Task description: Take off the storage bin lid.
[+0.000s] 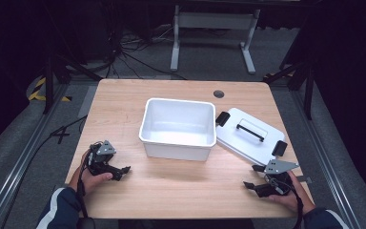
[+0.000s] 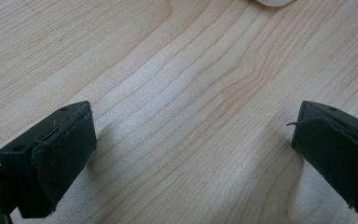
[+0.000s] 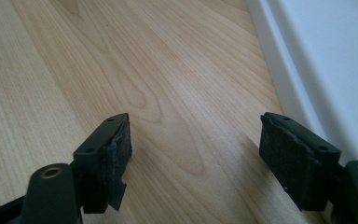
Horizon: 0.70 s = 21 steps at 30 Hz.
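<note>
An open white rectangular plastic bin (image 1: pixel 177 128) sits mid-surface on the pale wooden surface (image 1: pixel 171 191), its flat white plastic lid with a black handle (image 1: pixel 250 135) touching its right side. Both look light, stiff and smooth; the handle seems the surest hold. The left claw (image 1: pixel 123 170) and right claw (image 1: pixel 248 185) rest near the front edge, each spread wide and holding nothing.

The high view looks forward and down from the person's side, taking in the whole tabletop (image 1: pixel 124 100) and the floor toward 12 o'clock. Each gripper view sits low, close to the wood, looking along its own spread jaws. The right gripper view shares the white lid's (image 3: pixel 326 70) edge with the high view.
</note>
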### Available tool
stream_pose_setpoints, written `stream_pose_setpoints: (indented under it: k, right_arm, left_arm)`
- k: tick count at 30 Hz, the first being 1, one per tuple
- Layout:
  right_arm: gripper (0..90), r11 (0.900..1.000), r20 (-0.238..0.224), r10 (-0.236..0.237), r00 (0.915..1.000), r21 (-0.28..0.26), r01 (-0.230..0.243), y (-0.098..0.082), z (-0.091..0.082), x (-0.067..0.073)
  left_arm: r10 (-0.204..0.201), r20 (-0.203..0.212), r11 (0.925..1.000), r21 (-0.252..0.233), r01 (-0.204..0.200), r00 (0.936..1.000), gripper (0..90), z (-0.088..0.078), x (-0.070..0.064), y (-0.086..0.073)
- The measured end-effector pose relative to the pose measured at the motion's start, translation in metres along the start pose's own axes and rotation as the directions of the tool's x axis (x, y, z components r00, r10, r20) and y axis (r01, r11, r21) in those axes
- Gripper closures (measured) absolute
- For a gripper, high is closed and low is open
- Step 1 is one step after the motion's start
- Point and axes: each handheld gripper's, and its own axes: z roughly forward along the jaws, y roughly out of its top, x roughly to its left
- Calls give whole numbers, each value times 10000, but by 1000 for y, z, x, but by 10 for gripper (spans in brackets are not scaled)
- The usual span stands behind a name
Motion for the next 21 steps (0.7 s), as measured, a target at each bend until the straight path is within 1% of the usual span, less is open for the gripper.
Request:
stream_pose_setpoints:
  k: [3,5,9,11,12,15,21]
  right_arm:
    - [248,10000,4,-7,10000,9,7,0,0,0]
    - [242,10000,24,5,10000,21,-5,0,0,0]
    - [241,10000,29,-10,10000,24,10,0,0,0]
    - [241,10000,29,-7,10000,25,7,0,0,0]
    - [241,10000,31,-9,10000,20,9,0,0,0]
    - [241,10000,14,-20,10000,14,20,0,0,0]
    - [240,10000,-50,-63,10000,4,63,0,0,1]
  left_arm:
    - [-7,3,10000,-4,7,10000,2,0,0,0]
    - [41,-81,10000,-1,-41,10000,2,0,0,0]
    - [-97,-60,10000,7,97,9999,3,0,-1,0]
    - [-87,-61,10000,8,87,9999,3,0,-1,0]
    - [-9,-61,10000,10,9,10000,2,0,0,0]
    - [-19,6,10000,-4,19,10000,2,0,0,0]
    - [26,10,10000,0,-26,10000,2,0,0,0]
